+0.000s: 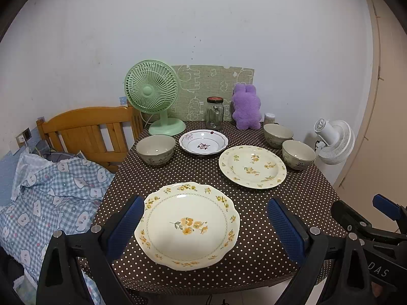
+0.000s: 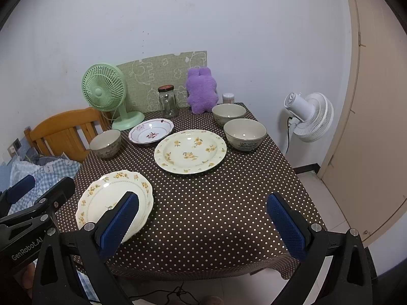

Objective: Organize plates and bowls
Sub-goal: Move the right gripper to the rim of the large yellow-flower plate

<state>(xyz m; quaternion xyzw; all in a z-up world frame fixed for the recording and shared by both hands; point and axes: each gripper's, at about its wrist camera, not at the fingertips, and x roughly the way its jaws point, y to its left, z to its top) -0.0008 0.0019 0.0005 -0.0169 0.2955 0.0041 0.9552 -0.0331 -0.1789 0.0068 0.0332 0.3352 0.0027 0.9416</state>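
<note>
On the dotted tabletop (image 1: 279,203) nothing is stacked yet; I see left tongs (image 1: 206,225) and right tongs (image 2: 203,222) spread, empty, scalloped plate (image 1: 187,225) between the left pair.

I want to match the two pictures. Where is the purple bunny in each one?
Left wrist view: the purple bunny sits at the table's back edge, right of centre, beside the jar.
Right wrist view: the bunny is at the back, near the middle, again just right of the jar.
Shared landmark: the green fan, left of the jar in both.
</note>
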